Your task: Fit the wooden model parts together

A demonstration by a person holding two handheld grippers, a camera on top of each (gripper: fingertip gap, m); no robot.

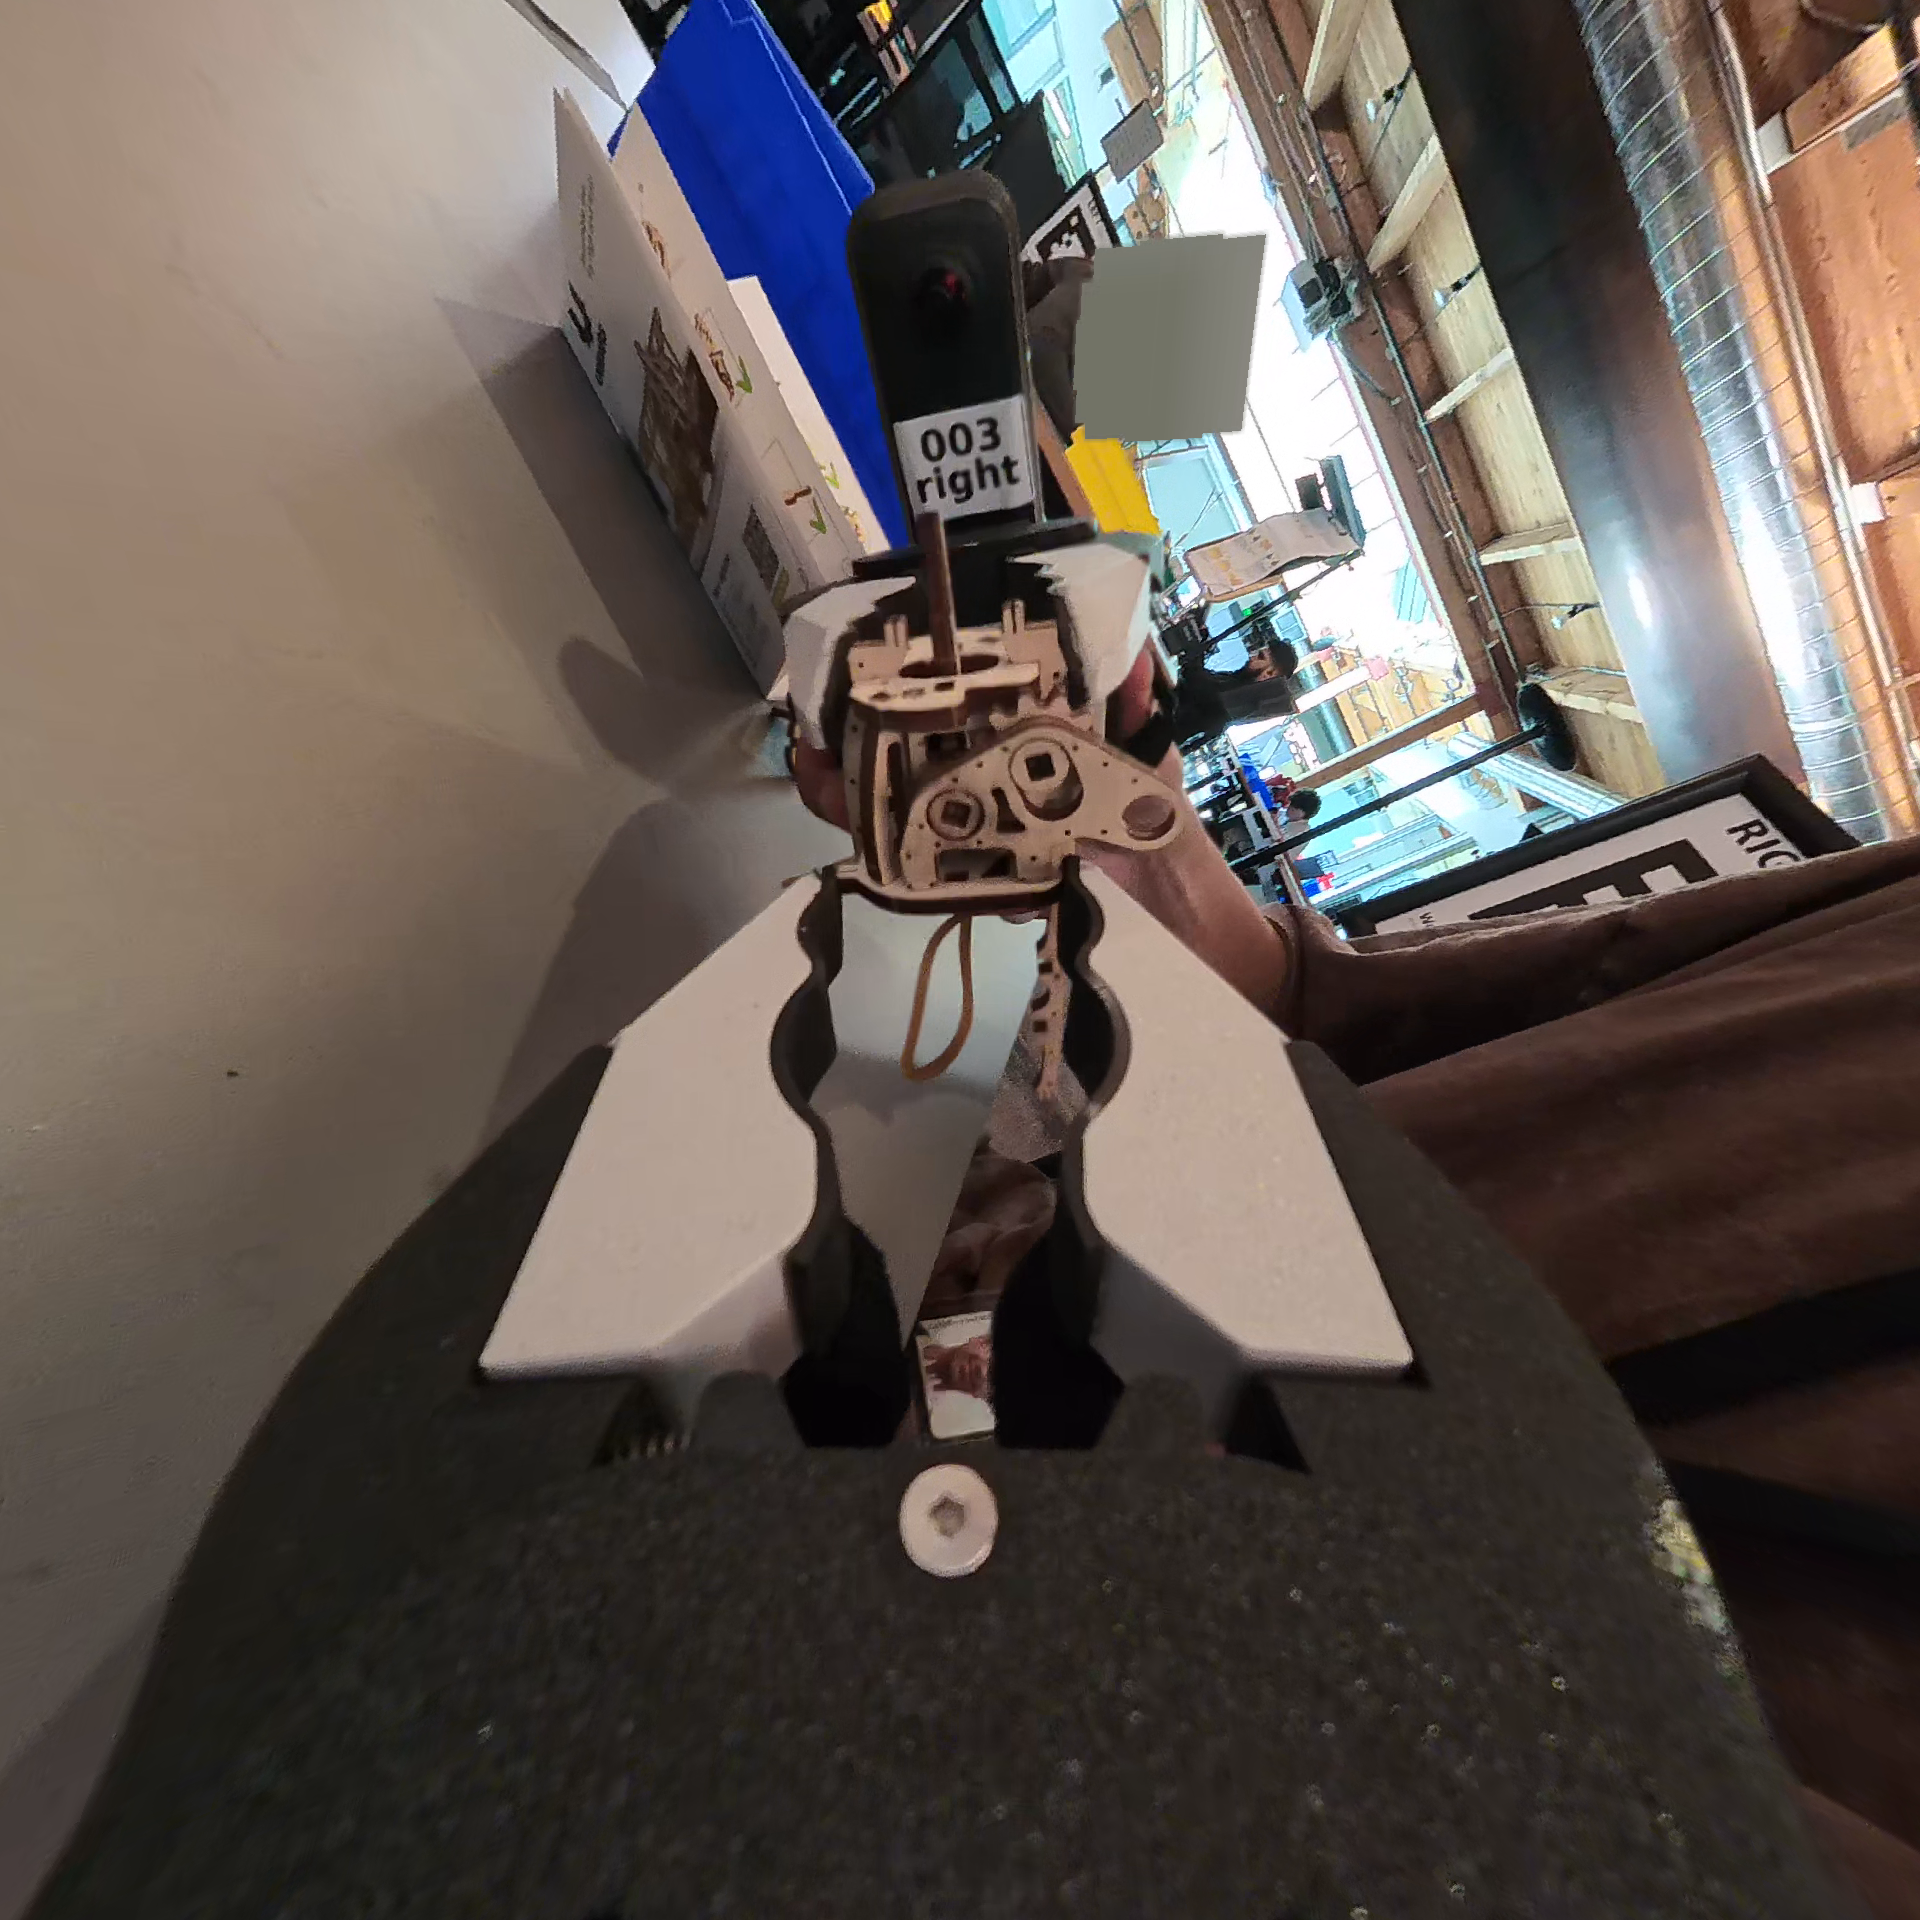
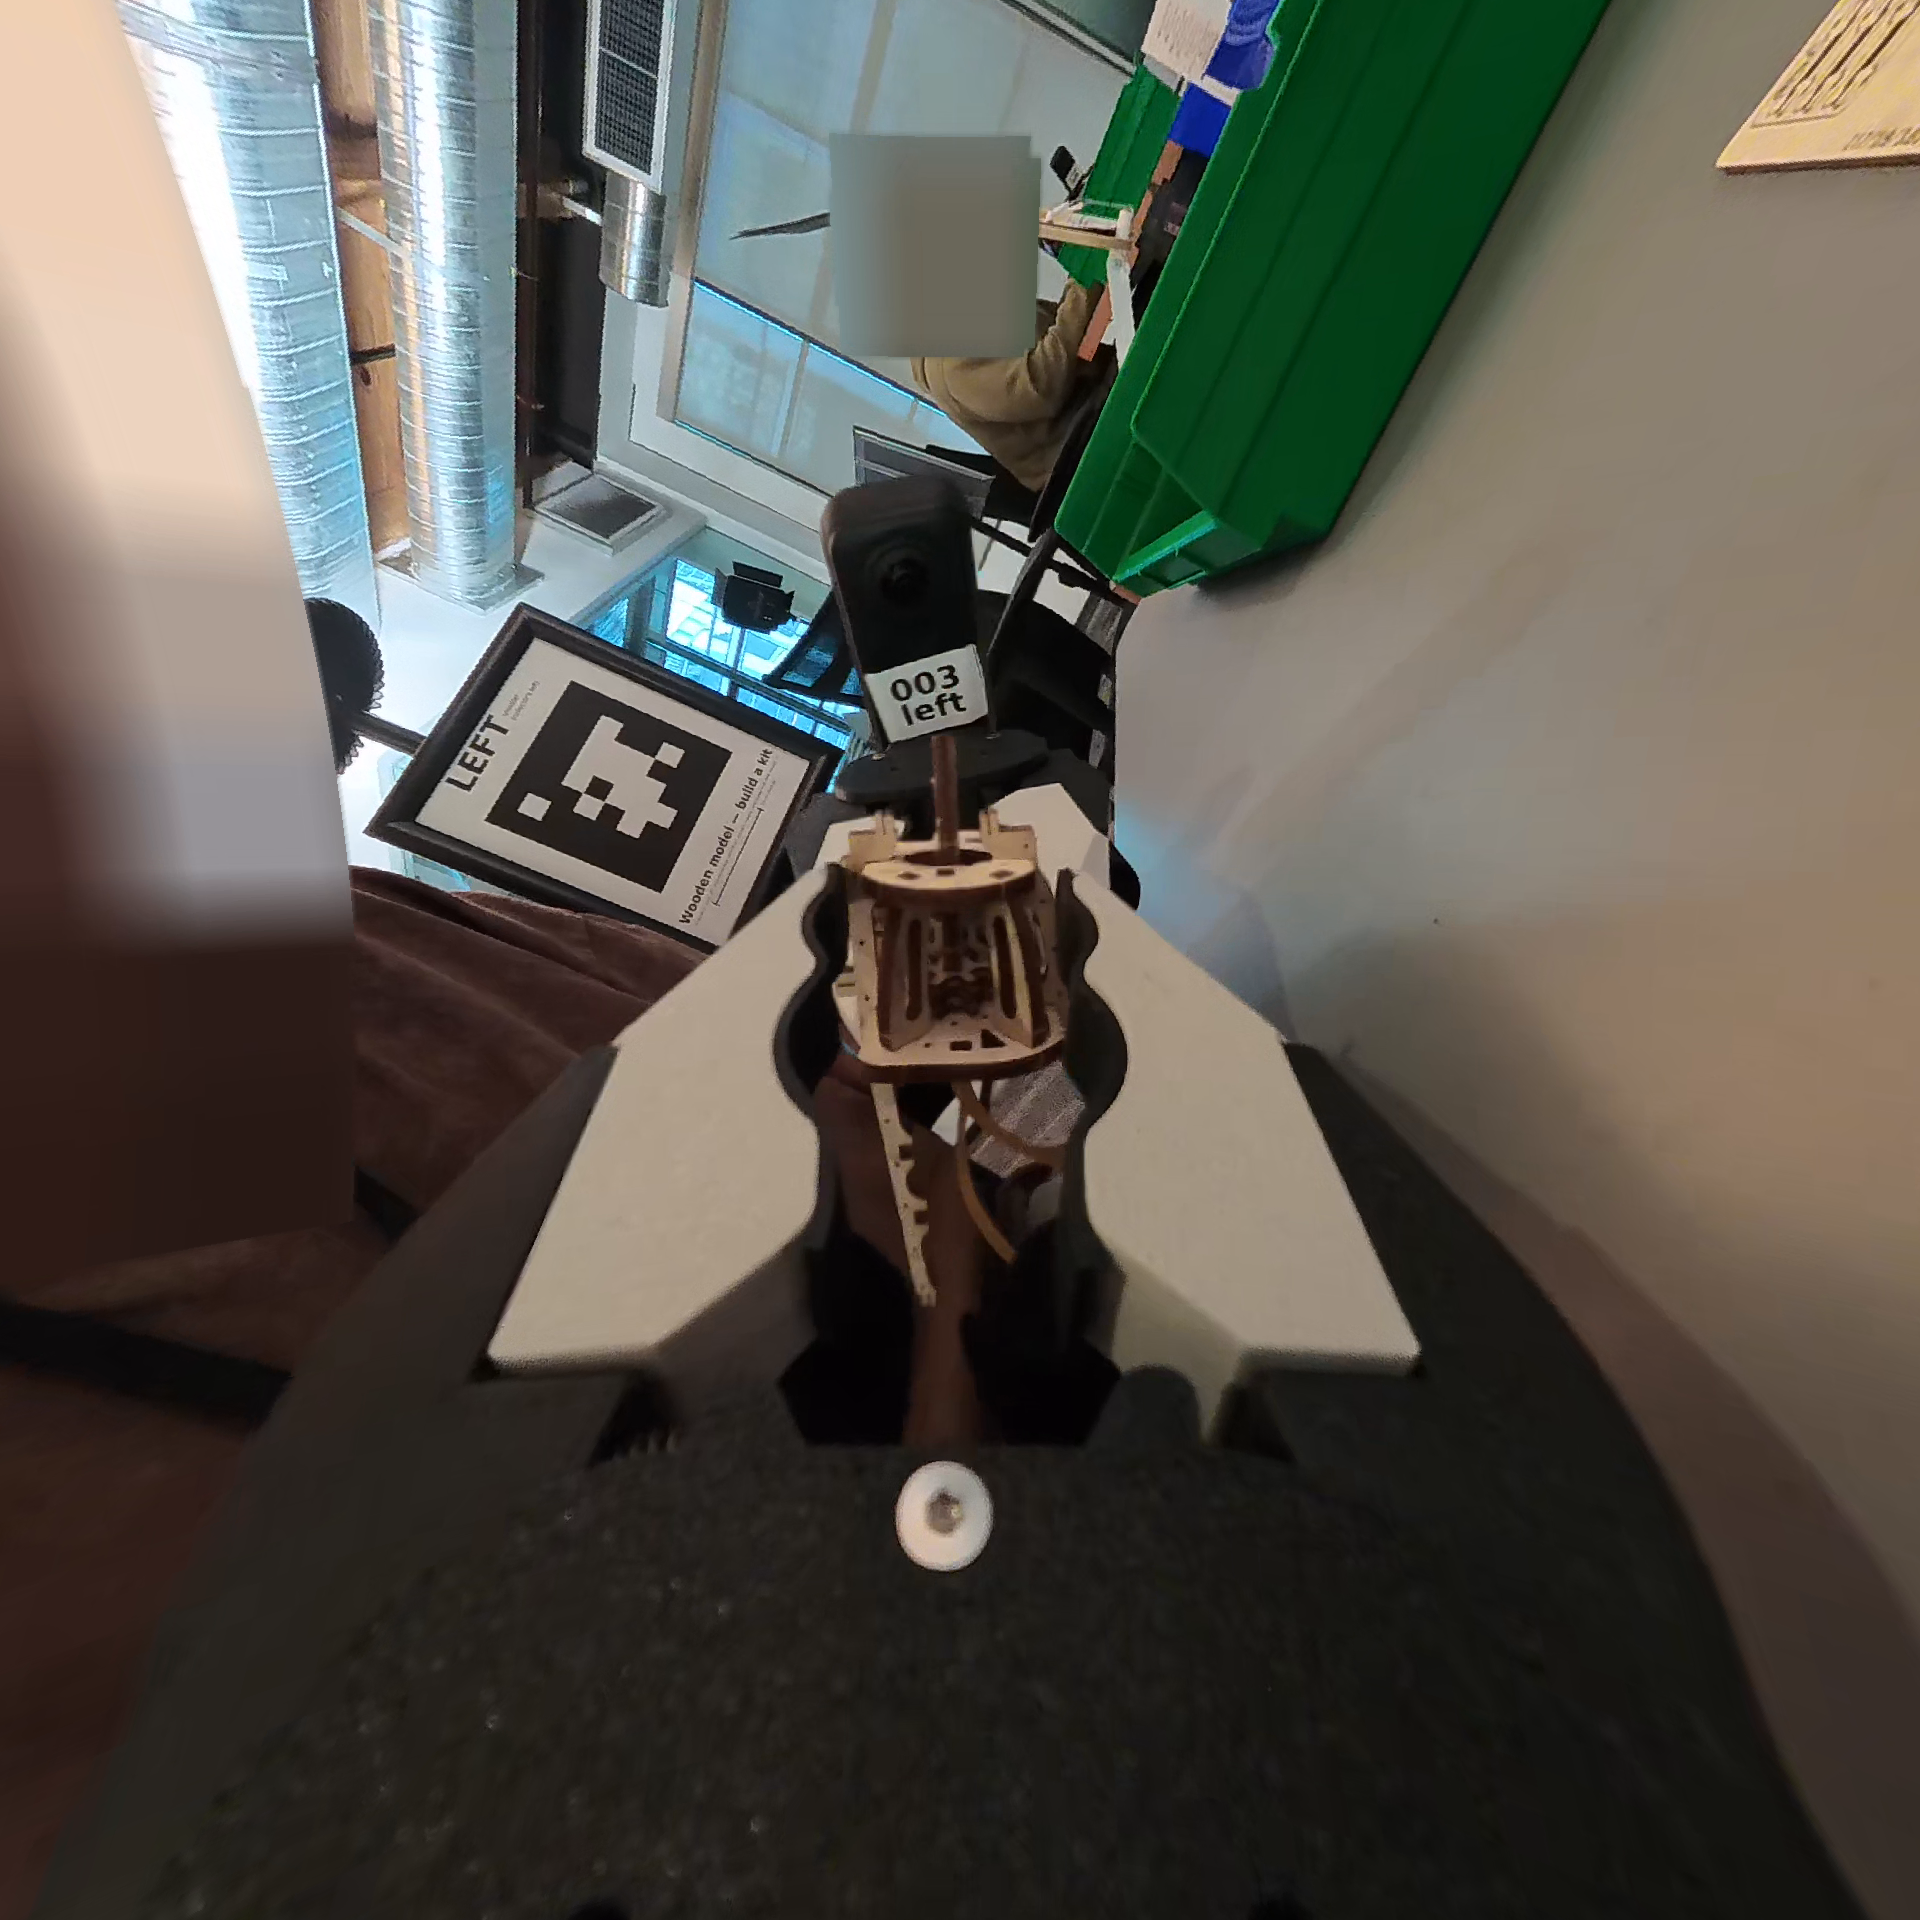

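Observation:
A pale wooden model (image 1: 987, 774) of laser-cut plates, with a dark rod (image 1: 933, 592) through its top, is held in the air between both grippers, which face each other. My left gripper (image 1: 951, 878) is closed on the model's near end. The right gripper (image 1: 966, 623) closes on it from the far side. In the right wrist view the model (image 2: 951, 966) sits between the tips of my right gripper (image 2: 951, 883), with the left gripper (image 2: 1044, 821) just beyond. A rubber band (image 1: 935, 997) and a thin wooden strip (image 1: 1051, 1023) hang from the model.
A printed kit box (image 1: 665, 416) and a blue bin (image 1: 769, 208) stand on the white table (image 1: 260, 623). Green bins (image 2: 1299, 312) and a wooden parts sheet (image 2: 1829, 94) lie on the other side. A framed marker board (image 2: 613, 790) leans nearby. A brown sleeve (image 1: 1558, 1039) is close.

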